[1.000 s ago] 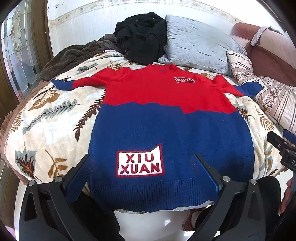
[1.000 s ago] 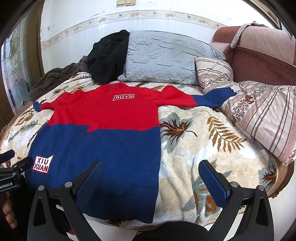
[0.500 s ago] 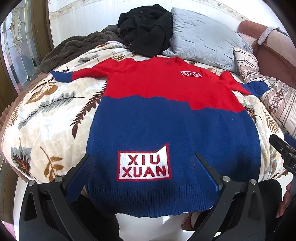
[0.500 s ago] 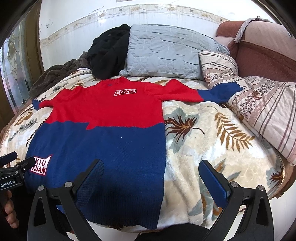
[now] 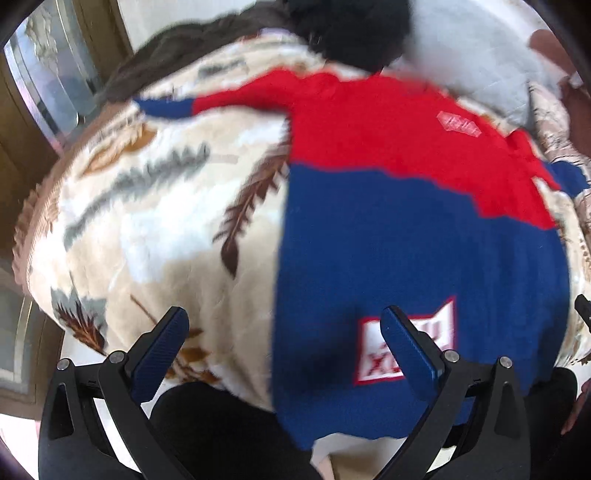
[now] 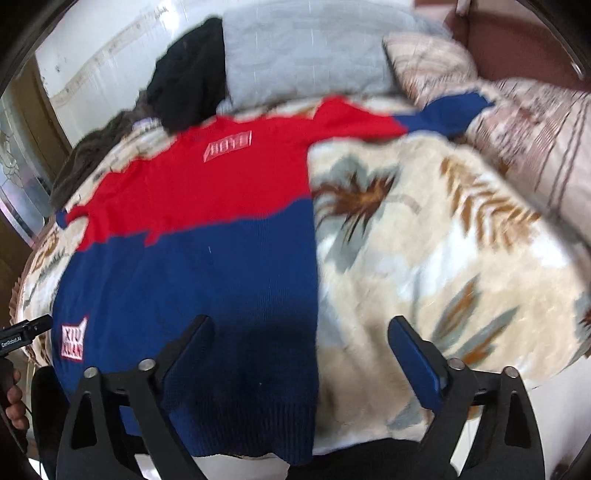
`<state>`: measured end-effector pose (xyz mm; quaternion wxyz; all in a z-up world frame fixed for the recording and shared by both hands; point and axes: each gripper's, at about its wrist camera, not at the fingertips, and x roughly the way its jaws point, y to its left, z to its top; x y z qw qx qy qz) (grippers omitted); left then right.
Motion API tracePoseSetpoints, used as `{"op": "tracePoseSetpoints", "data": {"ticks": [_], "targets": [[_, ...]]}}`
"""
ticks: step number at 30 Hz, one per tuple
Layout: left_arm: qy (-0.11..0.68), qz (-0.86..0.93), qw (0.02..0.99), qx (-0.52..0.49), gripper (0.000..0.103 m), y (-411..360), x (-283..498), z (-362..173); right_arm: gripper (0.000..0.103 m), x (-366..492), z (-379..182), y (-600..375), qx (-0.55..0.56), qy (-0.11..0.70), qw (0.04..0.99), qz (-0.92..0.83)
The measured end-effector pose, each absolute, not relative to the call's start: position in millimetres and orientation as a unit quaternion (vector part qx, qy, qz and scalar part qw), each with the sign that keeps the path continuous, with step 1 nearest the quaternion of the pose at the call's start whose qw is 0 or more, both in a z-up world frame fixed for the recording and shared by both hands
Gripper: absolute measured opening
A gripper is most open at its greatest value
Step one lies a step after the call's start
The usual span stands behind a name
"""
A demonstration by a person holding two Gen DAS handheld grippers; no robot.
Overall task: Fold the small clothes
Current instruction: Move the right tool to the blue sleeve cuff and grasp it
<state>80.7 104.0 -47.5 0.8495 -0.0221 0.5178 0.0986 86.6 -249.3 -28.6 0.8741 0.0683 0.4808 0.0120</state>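
Spread over the bed, one plush cream blanket (image 5: 155,229) with feather and leaf prints fills the left wrist view, blurred. On it lies one knit sweater (image 5: 413,236), flat, red above, blue below, two sleeves out sideways, two white patches. Beyond the sweater sit one black garment (image 5: 351,29) and one grey pillow (image 5: 469,55). The left gripper (image 5: 284,334) hangs spread wide astride the sweater's side edge near the hem, pinching nothing.

From the right wrist, the sweater (image 6: 192,266) covers the blanket's (image 6: 424,258) left part; one quilted grey pillow (image 6: 306,48) and one striped cushion (image 6: 524,122) lie beyond. The right gripper (image 6: 299,332) straddles the sweater's other side edge, jaws wide but closing, empty.
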Motion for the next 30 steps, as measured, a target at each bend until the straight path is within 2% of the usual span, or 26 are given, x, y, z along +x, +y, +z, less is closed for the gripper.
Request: {"op": "tracePoseSetpoints", "data": {"ticks": [1, 2, 4, 6, 7, 8, 9, 10, 11, 12, 13, 14, 22, 24, 25, 27, 28, 30], "targets": [[0.529, 0.098, 0.842, -0.026, 0.103, 106, 82, -55, 0.086, 90, -34, -249, 0.069, 0.490, 0.869, 0.014], [0.546, 0.096, 0.832, -0.033, 0.103, 109, 84, -65, 0.078, 93, -40, -247, 0.070, 0.503, 0.861, 0.016], [0.565, 0.087, 0.818, -0.056, 0.102, 112, 84, -76, 0.073, 95, -42, -242, 0.060, 0.508, 0.859, 0.019], [0.568, 0.073, 0.815, -0.091, 0.096, 116, 81, -78, 0.033, 94, -36, -240, 0.048, 0.498, 0.865, 0.026], [0.568, 0.067, 0.815, -0.097, 0.091, 116, 81, -77, 0.021, 94, -34, -240, 0.038, 0.494, 0.868, 0.025], [0.568, 0.061, 0.815, -0.097, 0.081, 115, 80, -74, 0.004, 94, -32, -241, 0.041, 0.493, 0.868, 0.042], [0.567, 0.052, 0.817, -0.097, 0.072, 114, 80, -70, 0.004, 94, -29, -244, 0.053, 0.491, 0.868, 0.054], [0.567, 0.041, 0.817, -0.094, 0.046, 112, 79, -65, 0.004, 93, -25, -246, 0.058, 0.488, 0.869, 0.062], [0.568, 0.039, 0.817, -0.090, 0.032, 111, 79, -61, 0.004, 91, -19, -249, 0.063, 0.483, 0.870, 0.073], [0.567, 0.038, 0.818, -0.087, 0.027, 112, 80, -58, 0.004, 89, -12, -255, 0.073, 0.475, 0.873, 0.081], [0.568, 0.029, 0.817, -0.093, 0.014, 114, 80, -56, 0.004, 88, -9, -259, 0.079, 0.471, 0.875, 0.081], [0.573, 0.023, 0.812, -0.103, 0.012, 117, 80, -57, 0.004, 89, -8, -261, 0.083, 0.471, 0.875, 0.080], [0.584, 0.014, 0.804, -0.115, 0.014, 123, 80, -61, 0.005, 101, -35, -272, 0.093, 0.515, 0.850, 0.061], [0.583, -0.001, 0.804, -0.113, 0.014, 119, 82, -55, 0.011, 104, -29, -275, 0.108, 0.508, 0.852, 0.068], [0.581, -0.008, 0.806, -0.111, 0.017, 115, 87, -52, 0.011, 106, -25, -280, 0.117, 0.502, 0.854, 0.070], [0.574, -0.028, 0.812, -0.106, 0.030, 102, 100, -43, 0.012, 114, -14, -298, 0.145, 0.479, 0.864, 0.059], [0.567, -0.036, 0.817, -0.102, 0.040, 95, 110, -39, 0.014, 118, -11, -306, 0.152, 0.472, 0.867, 0.050], [0.552, -0.049, 0.827, -0.095, 0.044, 82, 130, -31, 0.016, 132, -4, -332, 0.180, 0.452, 0.873, 0.018]]}}
